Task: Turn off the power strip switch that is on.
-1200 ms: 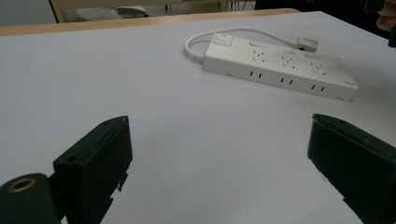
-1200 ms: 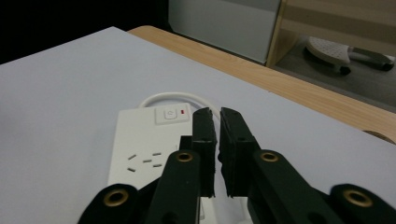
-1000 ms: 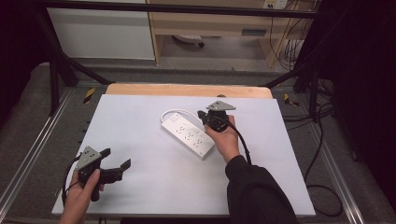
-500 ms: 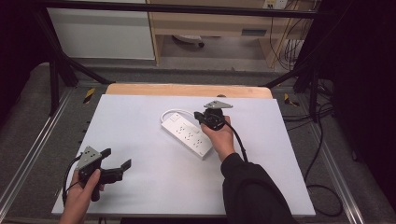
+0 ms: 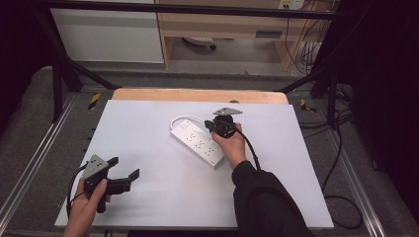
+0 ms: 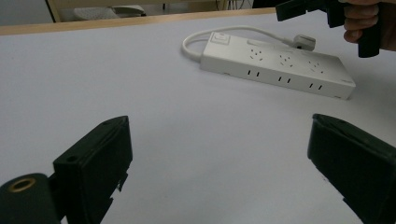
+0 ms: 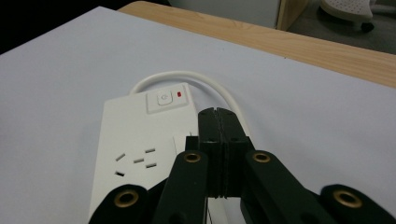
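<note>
Right gripper [image 7: 218,140], jaws pressed together and empty, hovers over the power strip [image 5: 197,143] near its switch [image 7: 167,99]; a careless dip could shove the strip. Left gripper [image 5: 121,174] waits wide open, well apart.

Even overhead light, soft shadows (dark surroundings), slight blur.

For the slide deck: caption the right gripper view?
Shut right gripper over white power strip, near its switch.

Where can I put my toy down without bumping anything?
The bare white table left of the power strip is free, up to the wooden edge. So is the front, between both hands. It's crowded where the right claw hovers over the strip.
</note>
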Available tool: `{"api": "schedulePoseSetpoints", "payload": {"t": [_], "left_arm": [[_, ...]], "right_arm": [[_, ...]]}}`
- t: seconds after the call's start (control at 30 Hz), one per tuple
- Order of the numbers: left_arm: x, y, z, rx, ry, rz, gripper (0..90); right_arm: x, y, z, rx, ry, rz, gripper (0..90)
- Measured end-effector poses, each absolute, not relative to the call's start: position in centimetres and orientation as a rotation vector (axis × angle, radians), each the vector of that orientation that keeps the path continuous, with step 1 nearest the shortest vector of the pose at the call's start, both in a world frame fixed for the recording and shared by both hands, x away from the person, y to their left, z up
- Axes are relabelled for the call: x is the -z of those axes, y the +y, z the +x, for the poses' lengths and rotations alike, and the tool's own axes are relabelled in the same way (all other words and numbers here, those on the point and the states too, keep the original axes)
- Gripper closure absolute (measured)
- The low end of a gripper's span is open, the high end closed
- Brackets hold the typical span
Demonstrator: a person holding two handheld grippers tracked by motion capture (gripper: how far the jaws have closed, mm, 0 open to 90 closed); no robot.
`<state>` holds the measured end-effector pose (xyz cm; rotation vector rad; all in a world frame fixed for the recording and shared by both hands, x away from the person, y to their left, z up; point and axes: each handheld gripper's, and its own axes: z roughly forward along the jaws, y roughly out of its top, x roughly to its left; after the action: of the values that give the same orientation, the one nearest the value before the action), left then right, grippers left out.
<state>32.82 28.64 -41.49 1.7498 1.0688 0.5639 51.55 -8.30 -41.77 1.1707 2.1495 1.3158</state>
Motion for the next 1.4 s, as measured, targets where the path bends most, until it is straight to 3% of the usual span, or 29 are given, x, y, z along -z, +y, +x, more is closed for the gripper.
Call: {"api": "schedulePoseSetpoints", "payload": {"t": [1.4], "left_arm": [[41.5,28.7,32.8,-0.563,1.067,1.750,6.6]], "right_arm": [[43.7,-9.0,49.6,-1.209,2.233,1.130,90.0]]}}
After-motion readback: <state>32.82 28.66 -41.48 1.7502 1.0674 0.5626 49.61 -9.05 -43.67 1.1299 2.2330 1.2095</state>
